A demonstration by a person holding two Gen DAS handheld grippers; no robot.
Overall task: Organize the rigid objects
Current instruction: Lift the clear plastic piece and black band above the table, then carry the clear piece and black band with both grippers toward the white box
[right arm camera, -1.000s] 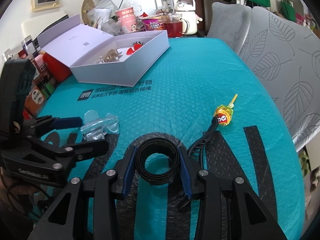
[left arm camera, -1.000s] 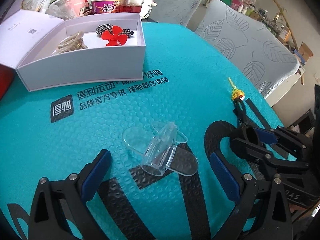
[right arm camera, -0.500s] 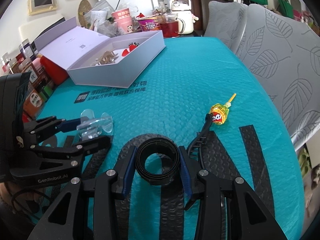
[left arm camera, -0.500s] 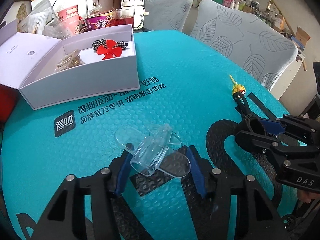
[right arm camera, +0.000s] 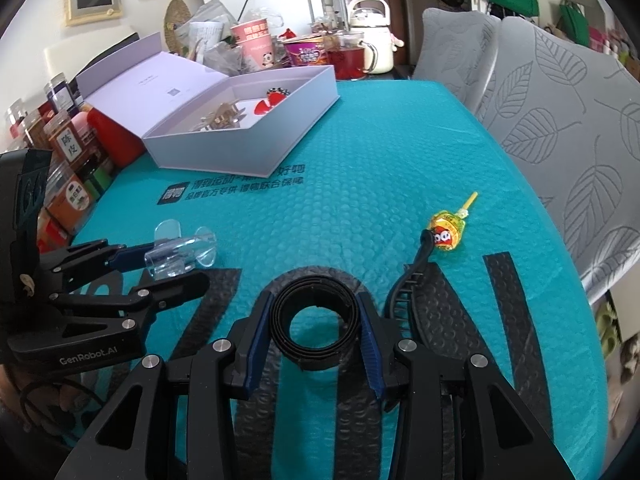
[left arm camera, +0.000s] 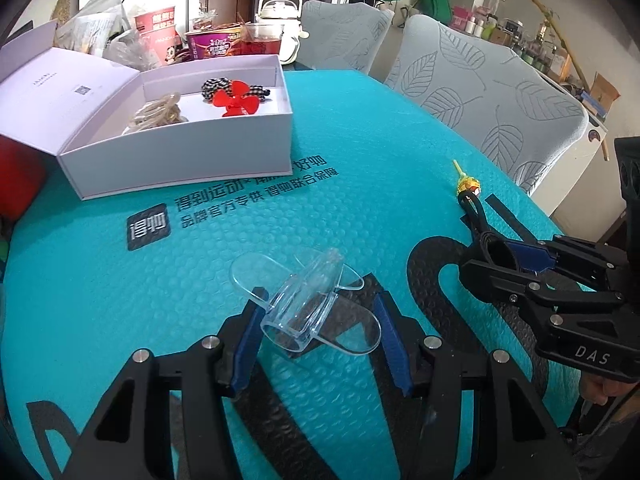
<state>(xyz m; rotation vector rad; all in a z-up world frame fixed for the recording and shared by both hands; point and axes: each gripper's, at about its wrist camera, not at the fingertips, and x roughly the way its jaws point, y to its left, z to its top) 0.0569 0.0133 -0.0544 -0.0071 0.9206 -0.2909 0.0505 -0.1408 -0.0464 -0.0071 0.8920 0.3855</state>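
Observation:
My left gripper [left arm camera: 318,314] is shut on a clear plastic clip [left arm camera: 304,304] and holds it just above the teal mat; the clip also shows in the right wrist view [right arm camera: 180,252]. My right gripper [right arm camera: 314,322] is shut on a coiled black strap roll [right arm camera: 312,320], seen from the side in the left wrist view [left arm camera: 494,250]. An open white box [left arm camera: 176,160] at the back left holds a red propeller [left arm camera: 236,98], a checked bow and pale rings. A wrapped lollipop [right arm camera: 448,232] lies at the right.
A black comb-like piece [right arm camera: 408,284] lies next to the lollipop. Cups, a kettle [right arm camera: 372,46] and bags crowd the table's far edge. Jars stand at the left [right arm camera: 64,148]. Two leaf-patterned chairs [left arm camera: 488,100] stand on the right.
My left gripper closed on the clear clip and has lifted it slightly. The right gripper kept its hold on the strap roll and both rose a little.

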